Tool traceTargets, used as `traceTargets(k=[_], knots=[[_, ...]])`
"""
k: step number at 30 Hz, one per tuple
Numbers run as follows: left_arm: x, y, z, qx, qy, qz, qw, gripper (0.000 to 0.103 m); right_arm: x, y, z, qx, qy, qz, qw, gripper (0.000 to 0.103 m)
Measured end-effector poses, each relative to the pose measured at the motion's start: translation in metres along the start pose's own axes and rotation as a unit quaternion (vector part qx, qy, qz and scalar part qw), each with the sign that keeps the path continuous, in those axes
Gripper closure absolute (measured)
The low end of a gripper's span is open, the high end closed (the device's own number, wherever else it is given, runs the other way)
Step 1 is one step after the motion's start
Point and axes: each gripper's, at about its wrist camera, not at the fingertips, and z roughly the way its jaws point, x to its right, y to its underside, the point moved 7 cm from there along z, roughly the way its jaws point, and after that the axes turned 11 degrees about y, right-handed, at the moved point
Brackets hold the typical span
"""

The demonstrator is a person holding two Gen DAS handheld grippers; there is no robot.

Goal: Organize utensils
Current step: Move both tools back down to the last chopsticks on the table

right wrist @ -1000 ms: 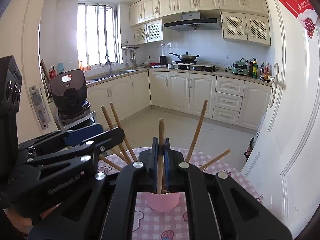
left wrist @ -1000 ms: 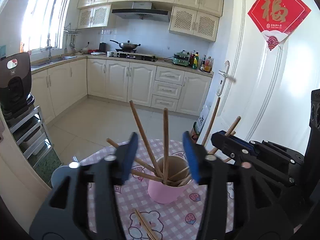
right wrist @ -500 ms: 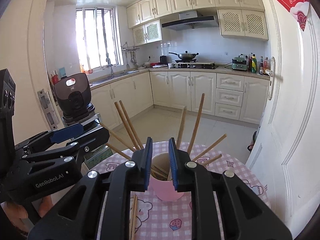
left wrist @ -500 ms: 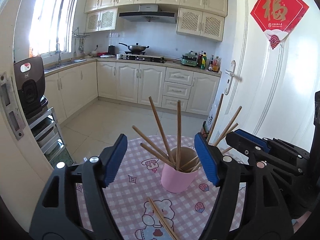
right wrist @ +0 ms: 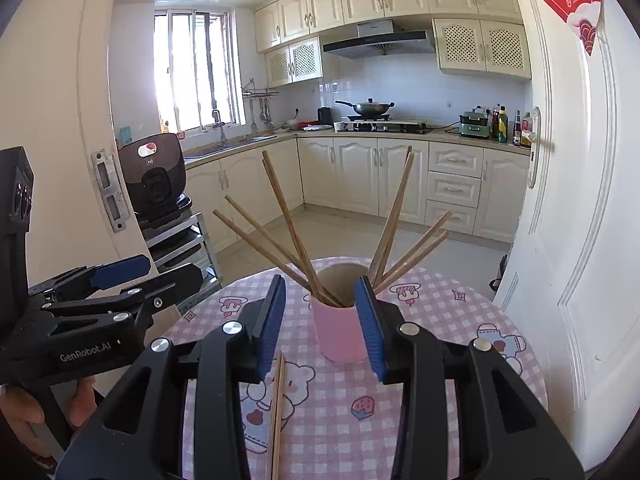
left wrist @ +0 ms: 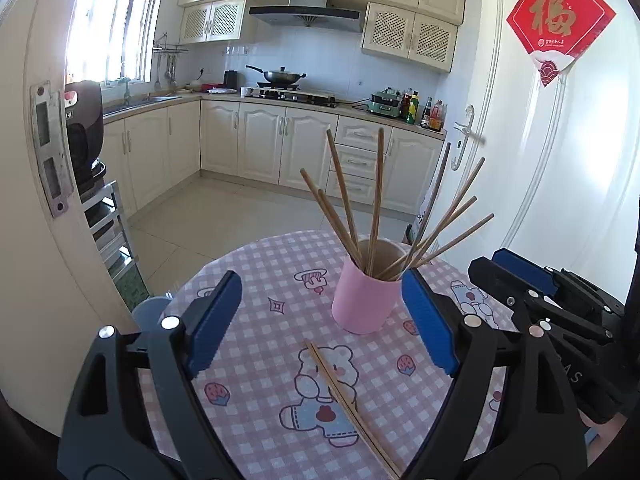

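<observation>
A pink cup (left wrist: pixel 366 300) (right wrist: pixel 340 332) stands on the round table with the pink checked cloth (left wrist: pixel 260 320), and several wooden chopsticks (left wrist: pixel 376 200) (right wrist: pixel 288 224) fan out of it. Two more chopsticks (left wrist: pixel 344 396) (right wrist: pixel 277 400) lie side by side on the cloth in front of the cup. My left gripper (left wrist: pixel 318 286) hangs before the cup, its jaws opening wide with nothing between the pads. The jaws of my right gripper (right wrist: pixel 320 280) are opening too; the cup shows past the gap and the pads touch nothing. Each gripper appears in the other's view, right gripper (left wrist: pixel 520 280) and left gripper (right wrist: pixel 140 276).
A white door (right wrist: pixel 568 240) stands close on the table's right. To the left are a door frame (left wrist: pixel 48 152), a metal rack (right wrist: pixel 176 240) carrying a dark appliance, and a grey stool (left wrist: pixel 152 308) at the table's edge. Kitchen cabinets (left wrist: pixel 280 148) line the far wall.
Both grippers have drawn back from the cup and their jaws have widened. The right gripper has let go of the chopstick it held, which now rests in the cup.
</observation>
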Motion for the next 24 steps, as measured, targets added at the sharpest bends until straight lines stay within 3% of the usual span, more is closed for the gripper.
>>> traceTargets(k=[7, 13, 24], knots=[[-0.012, 0.022, 0.004, -0.017, -0.003, -0.013, 0.9998, 0.020, -0.001, 0.021, 0.007, -0.020, -0.002, 0.000, 1.000, 0.064], [-0.033, 0.047, 0.020, -0.057, -0.005, -0.039, 0.9976, 0.020, -0.010, 0.051, 0.027, -0.059, -0.012, -0.006, 0.998, 0.064], [-0.073, 0.083, 0.043, -0.116, -0.023, -0.089, 0.9890, 0.020, -0.041, 0.111, 0.084, -0.178, -0.049, -0.031, 0.982, 0.064]])
